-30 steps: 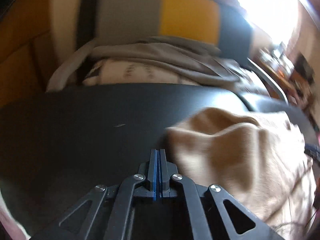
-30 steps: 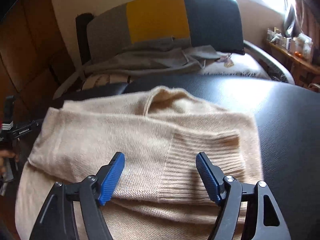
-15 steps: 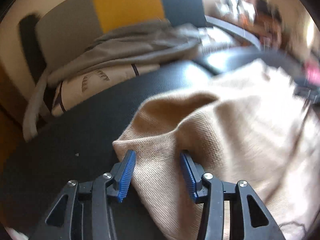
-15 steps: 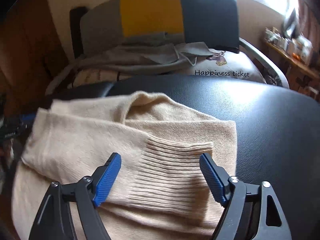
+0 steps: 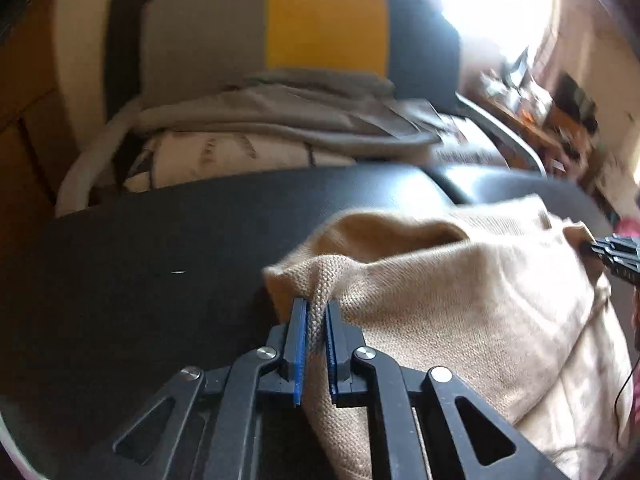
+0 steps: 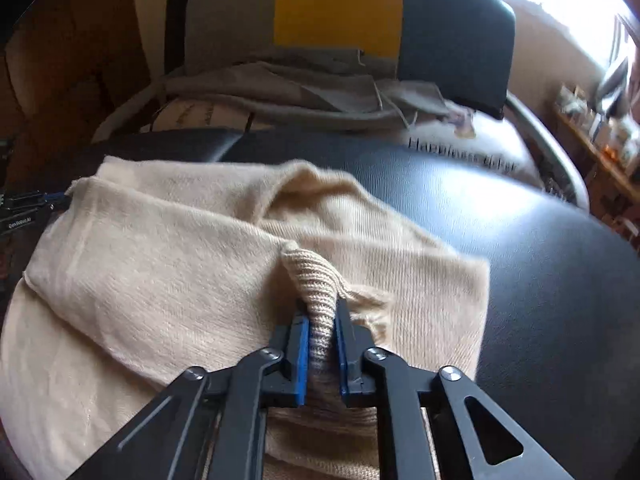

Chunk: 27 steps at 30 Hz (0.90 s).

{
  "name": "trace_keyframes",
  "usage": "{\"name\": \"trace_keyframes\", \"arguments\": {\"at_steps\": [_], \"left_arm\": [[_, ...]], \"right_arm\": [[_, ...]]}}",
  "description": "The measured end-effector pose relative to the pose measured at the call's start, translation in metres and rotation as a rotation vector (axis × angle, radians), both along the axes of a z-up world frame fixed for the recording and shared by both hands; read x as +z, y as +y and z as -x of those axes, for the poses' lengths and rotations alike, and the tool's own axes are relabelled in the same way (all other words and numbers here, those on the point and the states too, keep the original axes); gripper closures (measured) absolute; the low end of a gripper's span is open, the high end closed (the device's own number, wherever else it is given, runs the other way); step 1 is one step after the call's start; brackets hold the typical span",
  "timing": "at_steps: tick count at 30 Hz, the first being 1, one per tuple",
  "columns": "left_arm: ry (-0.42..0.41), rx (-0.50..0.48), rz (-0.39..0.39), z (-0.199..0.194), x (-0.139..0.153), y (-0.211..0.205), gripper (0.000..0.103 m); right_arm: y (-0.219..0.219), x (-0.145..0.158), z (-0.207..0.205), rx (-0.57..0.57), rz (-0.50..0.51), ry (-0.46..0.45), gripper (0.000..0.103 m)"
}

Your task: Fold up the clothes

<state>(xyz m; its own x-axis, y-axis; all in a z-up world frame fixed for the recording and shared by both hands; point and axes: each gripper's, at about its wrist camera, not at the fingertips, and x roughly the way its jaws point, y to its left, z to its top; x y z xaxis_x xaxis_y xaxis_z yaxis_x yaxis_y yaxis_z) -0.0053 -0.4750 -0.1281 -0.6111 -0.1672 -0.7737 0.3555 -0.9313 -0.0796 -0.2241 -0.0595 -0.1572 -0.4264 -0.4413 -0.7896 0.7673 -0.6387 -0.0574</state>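
A beige knitted sweater [image 5: 460, 300] lies bunched on the black table [image 5: 140, 280]. My left gripper [image 5: 316, 312] has its jaws closing on a pinched-up fold at the sweater's left edge, the blue pads pressing the knit. In the right wrist view the same sweater [image 6: 160, 260] spreads leftward, and my right gripper [image 6: 322, 312] has its jaws closing on the ribbed cuff [image 6: 316, 280], which stands up between the pads. Each gripper shows at the edge of the other's view: the right gripper [image 5: 588, 248] and the left gripper [image 6: 60, 200].
Behind the table [image 6: 520, 260] stands a chair with a grey, yellow and dark cushion [image 5: 320, 24], with a grey garment [image 5: 280, 116] and printed pillows on its seat. A cluttered shelf [image 6: 600, 128] runs along the right under a bright window.
Both grippers stood open over the sweater half a second ago; both have now closed on it, the left on an edge fold, the right on the ribbed cuff.
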Motion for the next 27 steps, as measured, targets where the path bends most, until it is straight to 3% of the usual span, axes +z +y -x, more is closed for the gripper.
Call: {"name": "trace_keyframes", "arguments": {"at_steps": [4,6,8,13,15,17,19,22,25,27], "left_arm": [[-0.03,0.005,0.006,-0.007,-0.003,-0.006,0.097],[-0.045,0.007,0.052,-0.01,0.001,-0.005,0.093],[-0.05,0.033,0.046,-0.013,0.006,-0.007,0.085],[0.087,0.033,-0.022,-0.034,0.035,0.002,0.083],[0.139,0.005,-0.082,-0.033,0.038,0.015,0.08],[0.133,-0.035,-0.092,-0.03,0.034,0.037,0.08],[0.098,-0.063,-0.064,-0.024,0.022,0.063,0.08],[0.032,-0.046,-0.087,-0.025,-0.006,0.079,0.08],[0.049,-0.028,-0.068,-0.036,-0.016,0.081,0.077],[0.059,-0.005,-0.1,-0.037,-0.02,0.069,0.077]], "right_arm": [[-0.01,0.004,0.003,-0.018,-0.032,0.037,0.092],[-0.017,-0.006,0.002,-0.006,-0.055,0.023,0.091],[-0.018,-0.012,0.001,-0.009,-0.062,0.023,0.084],[-0.011,-0.002,-0.001,-0.049,-0.034,0.049,0.054],[-0.008,0.011,-0.007,-0.042,0.001,0.081,0.053],[-0.013,0.02,-0.016,-0.011,0.03,0.084,0.041],[-0.018,0.024,-0.025,0.011,0.036,0.088,0.037],[-0.023,0.013,-0.033,0.027,-0.001,0.082,0.034],[-0.013,-0.013,-0.021,-0.021,-0.028,-0.017,0.031],[0.003,-0.019,-0.011,-0.046,0.059,-0.084,0.026]]}}
